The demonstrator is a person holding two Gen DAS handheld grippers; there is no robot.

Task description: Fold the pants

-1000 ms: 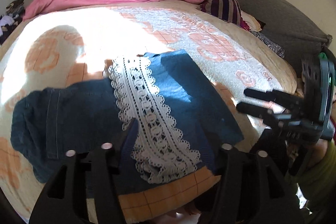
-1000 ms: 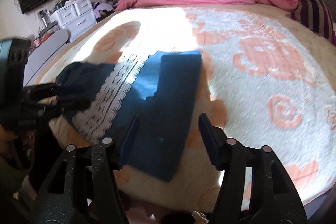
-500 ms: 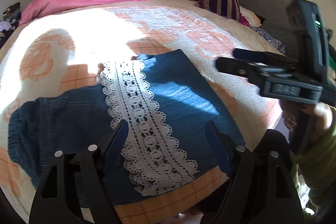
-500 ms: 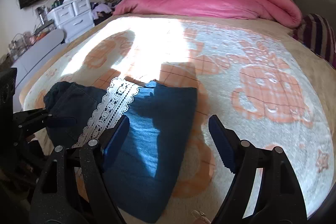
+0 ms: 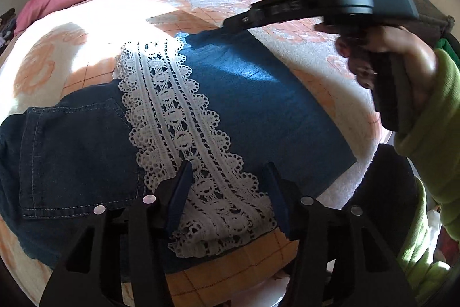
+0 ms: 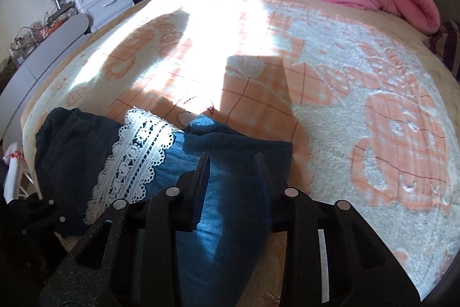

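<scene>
- The pants (image 5: pixel 253 94), blue denim with a white lace strip (image 5: pixel 184 140), lie folded on the bed (image 6: pixel 345 82).
- Left gripper (image 5: pixel 227 183) hangs over the lace, jaws wide, empty.
- Right gripper (image 6: pixel 233 171) is spread above the far denim edge, empty.

Left gripper (image 5: pixel 228 177) hangs open over the lace strip (image 5: pixel 184 140) on the pants (image 5: pixel 258 94). Right gripper (image 5: pixel 230 23) reaches over their far edge.
</scene>
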